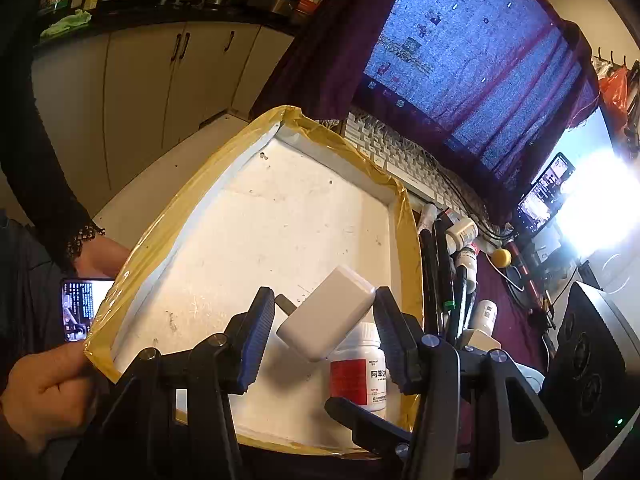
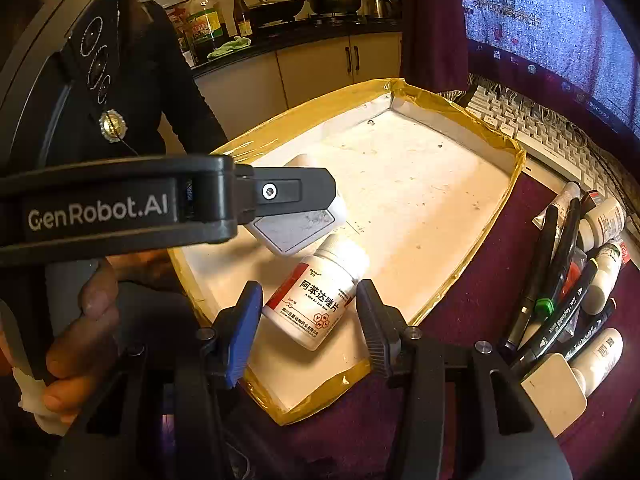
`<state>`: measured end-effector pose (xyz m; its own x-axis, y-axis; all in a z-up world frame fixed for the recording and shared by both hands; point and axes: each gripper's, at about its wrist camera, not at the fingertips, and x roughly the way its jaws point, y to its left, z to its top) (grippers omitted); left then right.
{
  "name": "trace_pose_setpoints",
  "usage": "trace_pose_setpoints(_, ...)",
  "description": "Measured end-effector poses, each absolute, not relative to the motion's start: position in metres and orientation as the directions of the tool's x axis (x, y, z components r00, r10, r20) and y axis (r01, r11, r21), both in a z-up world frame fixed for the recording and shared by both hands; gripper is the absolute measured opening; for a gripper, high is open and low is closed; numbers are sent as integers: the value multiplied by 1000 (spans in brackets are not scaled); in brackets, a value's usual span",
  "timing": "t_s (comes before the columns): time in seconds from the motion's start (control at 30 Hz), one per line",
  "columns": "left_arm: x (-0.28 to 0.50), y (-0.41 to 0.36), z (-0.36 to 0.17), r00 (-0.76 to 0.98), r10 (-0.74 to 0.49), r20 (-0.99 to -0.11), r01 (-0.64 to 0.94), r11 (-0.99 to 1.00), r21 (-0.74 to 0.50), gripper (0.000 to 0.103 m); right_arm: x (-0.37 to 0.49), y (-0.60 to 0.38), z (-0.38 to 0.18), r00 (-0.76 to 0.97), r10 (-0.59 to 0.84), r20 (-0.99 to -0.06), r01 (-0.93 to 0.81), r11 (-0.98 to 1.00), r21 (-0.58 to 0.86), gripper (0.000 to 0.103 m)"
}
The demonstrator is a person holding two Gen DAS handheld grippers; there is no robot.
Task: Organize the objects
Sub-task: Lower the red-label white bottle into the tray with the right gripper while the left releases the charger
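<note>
Tray (image 1: 256, 148): shallow, white, rectangular, rim wrapped in yellow-brown tape, resting on a dark red cloth (image 2: 472, 300). Left gripper (image 1: 325, 320): fingers spread, with a white rounded rectangular plastic case (image 1: 326, 316) between them; the case is tilted, one corner near the right finger (image 1: 394, 344), a clear gap at the left finger. Whether it touches either finger cannot be told. In the right wrist view the case (image 2: 296, 228) sits just beyond the cap of a white cylindrical medicine bottle with a red-and-white label (image 2: 316, 292). Bottle: lying on its side inside the tray at the near end. Right gripper (image 2: 308, 320): fingers spread on either side of the bottle, not pressing it. Markers and small white bottles (image 2: 568, 280): grouped on the cloth beside the tray. Keyboard (image 2: 532, 128): beyond the tray's far edge.
</note>
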<state>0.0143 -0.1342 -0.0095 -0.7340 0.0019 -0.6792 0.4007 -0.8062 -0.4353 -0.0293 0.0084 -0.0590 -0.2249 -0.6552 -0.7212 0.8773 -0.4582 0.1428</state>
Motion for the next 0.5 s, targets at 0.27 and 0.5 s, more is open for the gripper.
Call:
trace_pose_setpoints(0.27, 13, -130, -10, -728, -16, -686, 409, -813, -415, 46, -33, 18, -50, -196, -660, -725, 888, -433, 155, 47)
trace_pose_setpoints(0.5, 12, -130, -12, -724, -17, -689, 410, -814, -411, 46, -35, 21, -48, -192, -661, -725, 891, -427, 154, 47)
